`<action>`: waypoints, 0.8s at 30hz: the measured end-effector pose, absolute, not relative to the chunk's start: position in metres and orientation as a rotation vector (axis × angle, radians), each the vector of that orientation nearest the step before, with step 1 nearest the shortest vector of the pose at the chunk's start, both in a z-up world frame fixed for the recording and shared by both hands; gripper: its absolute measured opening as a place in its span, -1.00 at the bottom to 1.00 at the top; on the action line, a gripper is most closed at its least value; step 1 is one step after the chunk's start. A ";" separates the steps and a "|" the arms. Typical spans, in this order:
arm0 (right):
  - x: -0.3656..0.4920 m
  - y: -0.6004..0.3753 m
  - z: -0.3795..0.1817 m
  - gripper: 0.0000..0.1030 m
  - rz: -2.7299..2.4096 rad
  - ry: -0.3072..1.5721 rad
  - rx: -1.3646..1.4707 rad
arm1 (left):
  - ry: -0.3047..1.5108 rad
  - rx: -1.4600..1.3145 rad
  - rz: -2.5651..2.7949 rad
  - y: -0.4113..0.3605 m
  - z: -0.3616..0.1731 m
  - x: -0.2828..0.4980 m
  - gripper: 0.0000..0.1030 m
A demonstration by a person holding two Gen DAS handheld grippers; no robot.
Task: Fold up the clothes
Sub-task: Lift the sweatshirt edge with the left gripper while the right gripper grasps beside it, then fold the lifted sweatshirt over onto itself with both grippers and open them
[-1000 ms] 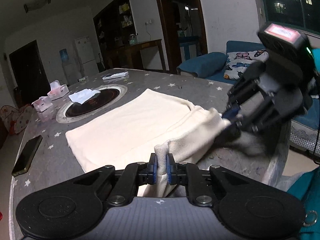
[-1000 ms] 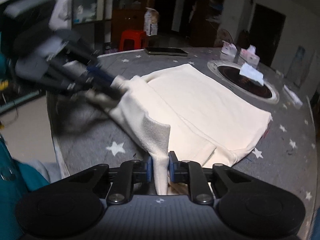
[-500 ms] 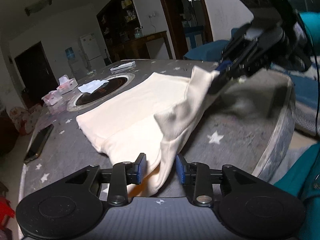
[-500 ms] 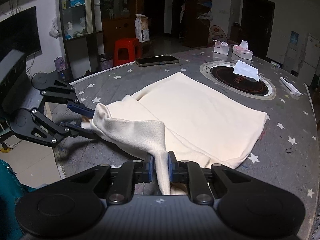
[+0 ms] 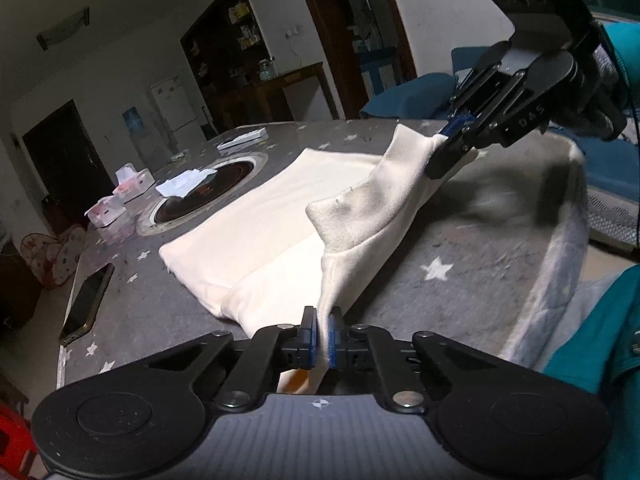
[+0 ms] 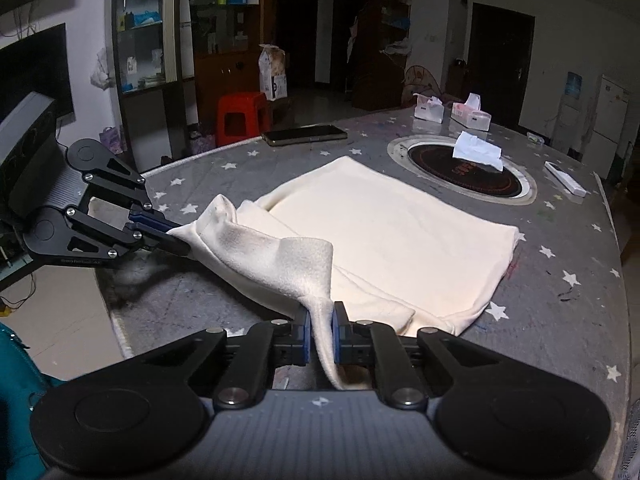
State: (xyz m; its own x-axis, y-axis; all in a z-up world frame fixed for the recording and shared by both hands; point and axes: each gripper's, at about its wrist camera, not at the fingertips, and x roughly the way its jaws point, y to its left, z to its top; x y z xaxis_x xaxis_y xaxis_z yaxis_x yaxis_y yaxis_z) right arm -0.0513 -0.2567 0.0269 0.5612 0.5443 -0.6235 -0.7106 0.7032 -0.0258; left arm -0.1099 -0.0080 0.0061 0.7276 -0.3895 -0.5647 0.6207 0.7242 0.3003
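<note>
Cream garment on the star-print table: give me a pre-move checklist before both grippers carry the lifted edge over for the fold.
1. Left gripper shut on cream garment: ok.
2. Right gripper shut on the same edge: ok.
3. Edge lifted between both grips, only slightly slack: ok.
4. Rest of garment flat on table: ok.
5. Landing area clear; phone and tissue lie apart from the cloth: ok.
6. Number of layers pinched in each grip: cannot tell.
</note>
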 end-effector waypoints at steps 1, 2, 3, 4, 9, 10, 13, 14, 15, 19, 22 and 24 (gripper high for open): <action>-0.056 -0.259 0.030 -0.83 0.755 0.624 -0.289 | 0.491 0.497 -0.592 -0.008 0.010 -0.113 -0.89; -0.060 -0.261 0.034 -0.83 0.759 0.621 -0.289 | 0.488 0.491 -0.602 -0.008 0.014 -0.118 -0.89; -0.065 -0.263 0.037 -0.83 0.764 0.618 -0.289 | 0.485 0.484 -0.612 -0.007 0.019 -0.123 -0.89; -0.070 -0.266 0.041 -0.83 0.768 0.614 -0.289 | 0.483 0.477 -0.621 -0.007 0.024 -0.128 -0.89; -0.103 -0.280 0.064 -0.85 0.796 0.627 -0.268 | 0.460 0.397 -0.651 0.000 0.056 -0.155 -0.90; -0.106 -0.281 0.068 -0.87 0.797 0.626 -0.270 | 0.450 0.385 -0.649 0.001 0.062 -0.158 -0.90; -0.110 -0.285 0.081 -0.90 0.790 0.610 -0.278 | 0.431 0.372 -0.640 0.002 0.072 -0.154 -0.90; -0.107 -0.286 0.084 -0.90 0.788 0.605 -0.275 | 0.426 0.371 -0.636 0.001 0.074 -0.152 -0.90; -0.103 -0.286 0.086 -0.90 0.784 0.599 -0.270 | 0.423 0.376 -0.628 0.001 0.074 -0.146 -0.90; -0.075 -0.280 0.088 -0.92 0.773 0.591 -0.260 | 0.428 0.377 -0.592 0.000 0.072 -0.112 -0.90; -0.048 -0.275 0.089 -0.92 0.761 0.580 -0.269 | 0.433 0.384 -0.566 0.000 0.070 -0.083 -0.90; -0.025 -0.271 0.090 -0.92 0.749 0.576 -0.275 | 0.436 0.388 -0.549 0.000 0.069 -0.064 -0.90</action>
